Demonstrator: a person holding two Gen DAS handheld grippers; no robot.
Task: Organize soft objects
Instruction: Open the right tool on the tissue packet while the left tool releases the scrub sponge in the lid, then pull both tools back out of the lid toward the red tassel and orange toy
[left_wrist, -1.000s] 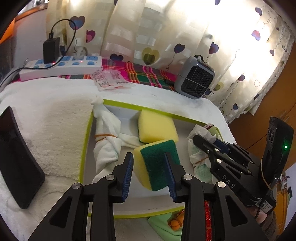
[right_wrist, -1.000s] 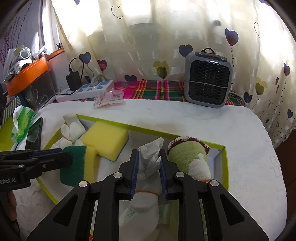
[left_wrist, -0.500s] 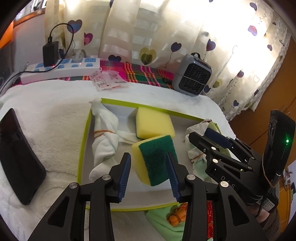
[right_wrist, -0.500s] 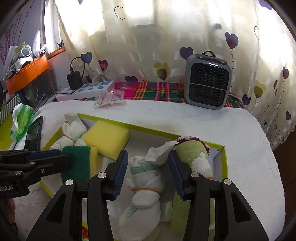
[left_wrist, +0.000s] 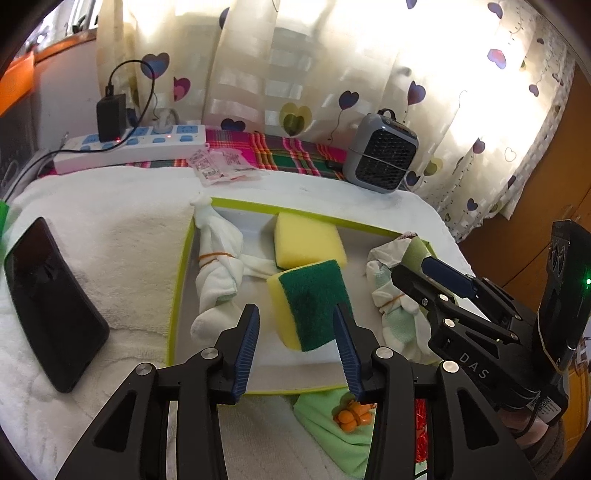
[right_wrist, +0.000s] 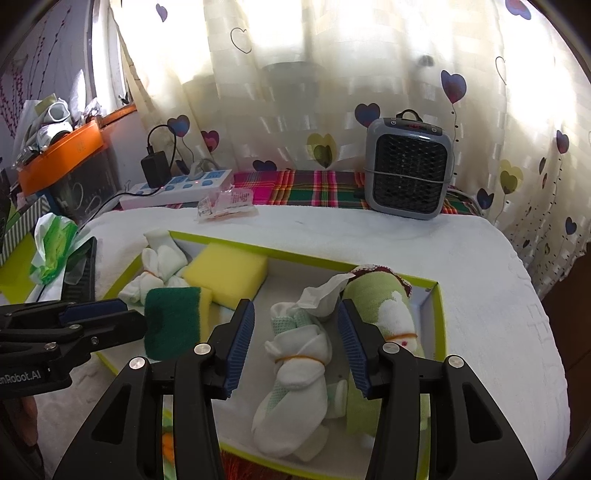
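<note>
A green-rimmed white tray (left_wrist: 181, 280) lies on the white towel. In it are a yellow sponge (left_wrist: 308, 240), a green-faced scouring sponge (left_wrist: 310, 302) propped on edge, and a white sock bundle (left_wrist: 218, 266) at the left. My left gripper (left_wrist: 294, 314) straddles the scouring sponge; its jaws are opening and a gap shows at the left pad. In the right wrist view my right gripper (right_wrist: 295, 308) stands open around a white and mint sock bundle (right_wrist: 295, 354) without touching it. A rolled green towel (right_wrist: 384, 306) lies beside the bundle.
A black phone (left_wrist: 51, 306) lies left of the tray. At the back are a power strip (left_wrist: 129, 146), a pink packet (left_wrist: 221, 166) and a grey heater (left_wrist: 382, 153). A green cloth with an orange toy (left_wrist: 351, 413) sits below the tray's near rim.
My right gripper opened and let go of the white and mint sock bundle, which now lies in the tray. My left gripper's jaws spread wider around the scouring sponge.
</note>
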